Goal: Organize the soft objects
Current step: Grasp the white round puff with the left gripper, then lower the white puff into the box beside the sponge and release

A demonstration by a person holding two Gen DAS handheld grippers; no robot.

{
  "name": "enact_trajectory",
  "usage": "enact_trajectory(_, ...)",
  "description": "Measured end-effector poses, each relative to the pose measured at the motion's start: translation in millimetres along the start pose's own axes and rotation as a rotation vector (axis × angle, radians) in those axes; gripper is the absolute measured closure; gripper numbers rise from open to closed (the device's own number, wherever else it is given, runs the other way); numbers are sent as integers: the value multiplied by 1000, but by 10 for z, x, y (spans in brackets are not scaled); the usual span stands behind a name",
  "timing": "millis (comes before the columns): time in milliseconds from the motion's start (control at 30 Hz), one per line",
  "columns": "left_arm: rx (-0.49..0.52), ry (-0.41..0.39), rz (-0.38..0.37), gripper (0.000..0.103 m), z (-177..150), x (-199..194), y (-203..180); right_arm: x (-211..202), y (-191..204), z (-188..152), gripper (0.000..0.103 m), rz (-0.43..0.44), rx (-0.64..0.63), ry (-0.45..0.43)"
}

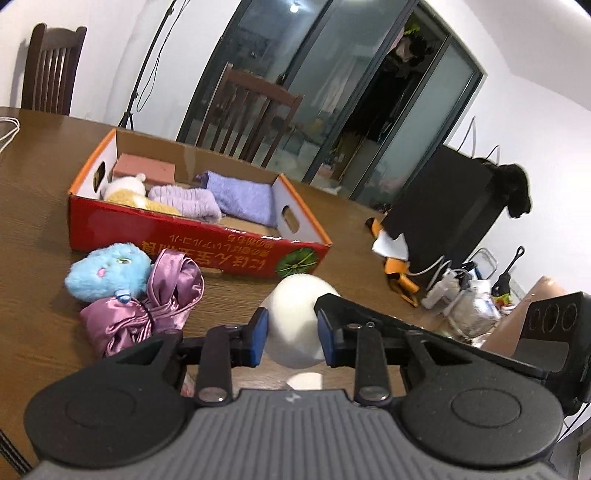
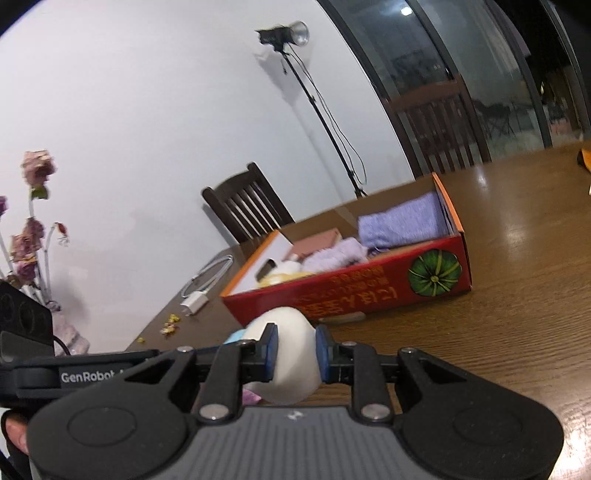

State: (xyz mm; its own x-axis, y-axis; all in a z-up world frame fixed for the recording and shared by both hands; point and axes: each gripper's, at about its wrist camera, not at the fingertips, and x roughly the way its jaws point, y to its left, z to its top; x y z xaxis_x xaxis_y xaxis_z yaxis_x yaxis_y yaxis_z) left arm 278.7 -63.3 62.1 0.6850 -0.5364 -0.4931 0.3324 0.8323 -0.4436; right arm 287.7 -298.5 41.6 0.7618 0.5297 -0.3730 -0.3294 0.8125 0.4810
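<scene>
A white soft rounded object (image 1: 299, 299) is lifted above the wooden table (image 1: 44, 177). My left gripper (image 1: 291, 325) is shut on it, blue pads pressing its sides. In the right wrist view my right gripper (image 2: 295, 350) is shut on the same white object (image 2: 291, 373). Beyond stands a red cardboard box (image 1: 184, 236) holding a lilac towel (image 1: 240, 195), a lilac fluffy band (image 1: 184, 201), a cream plush (image 1: 125, 190) and a pink block (image 1: 144, 168). A blue plush (image 1: 107, 273) and a purple satin cloth (image 1: 147, 310) lie on the table in front of the box's left end.
A black bag (image 1: 443, 206), an orange-and-white item (image 1: 395, 258) and bottles (image 1: 465, 295) crowd the table's right side. A white charger and cable (image 2: 199, 291) lie left of the box (image 2: 351, 288). Dried flowers (image 2: 33, 221), chairs (image 2: 243, 203) and a light stand (image 2: 284, 33) surround the table.
</scene>
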Motion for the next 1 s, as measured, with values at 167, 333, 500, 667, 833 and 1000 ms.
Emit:
enact_trajectory(167,15,-45,-6,74,-5,-231,-52,-177,188,-8,82,17,-34,-28)
enact_trajectory(333,42,-66,-8,74,122,-245,-48,-134,259,89,82,18,-63,-41)
enact_trajectory(500,86,-102,-10,76,658,-43,21,113,288,533,82,24,-129,-68)
enact_trajectory(667,65,-78,-7,76,1446,530,317,805,15,1306,82,60,-79,-29)
enact_trajectory(833,-4,-8,12,77,1988,1284,766,1675,-196,1778,82,-17,-97,38)
enact_trajectory(1000,-58,92,64,78,2138,1989,1222,2517,-558,1913,82,-63,-46,153)
